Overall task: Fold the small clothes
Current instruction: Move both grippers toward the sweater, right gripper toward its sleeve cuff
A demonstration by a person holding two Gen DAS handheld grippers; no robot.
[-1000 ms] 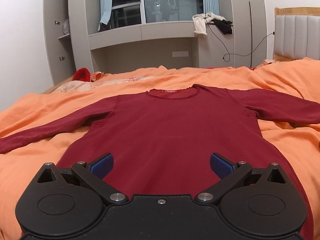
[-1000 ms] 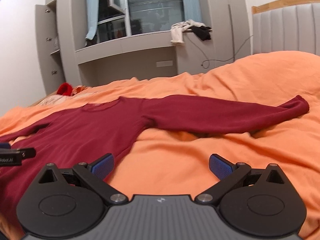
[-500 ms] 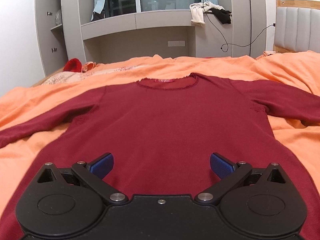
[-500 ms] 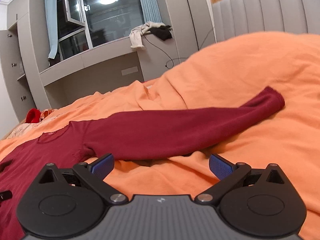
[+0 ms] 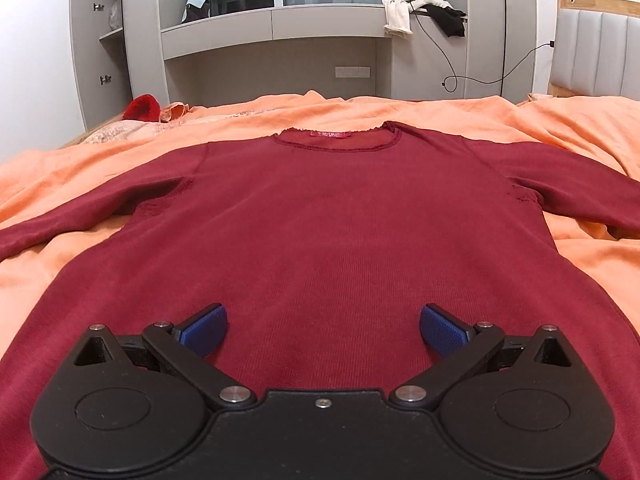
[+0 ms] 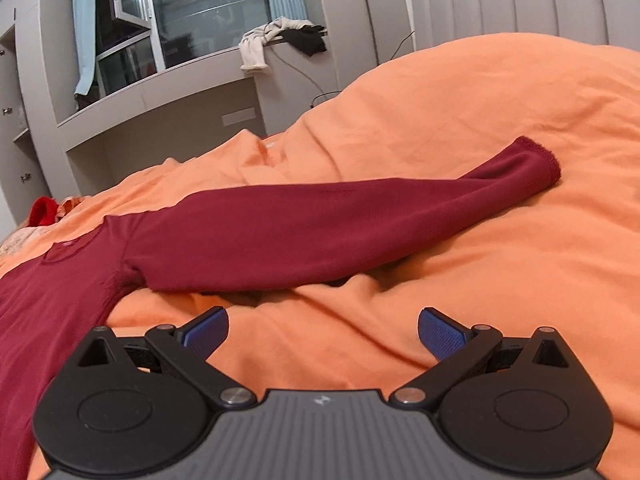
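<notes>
A dark red long-sleeved top [image 5: 328,224] lies flat and face up on the orange bedcover, neckline away from me, sleeves spread to both sides. My left gripper [image 5: 323,330] is open and empty, low over the top's lower middle. In the right wrist view the top's right sleeve [image 6: 340,232] stretches across the bedcover to its cuff [image 6: 540,164]. My right gripper [image 6: 322,330] is open and empty, over bare bedcover just short of the sleeve, near the armpit.
The orange bedcover [image 5: 580,132] is rumpled and rises in a mound [image 6: 500,92] behind the sleeve. A red item [image 5: 141,108] lies at the far left corner of the bed. Grey shelving with draped clothes [image 5: 416,12] and a padded headboard [image 5: 596,56] stand beyond.
My left gripper has moved forward and lower over the top's body. My right gripper has swung right and closer to the right sleeve. Both stay open.
</notes>
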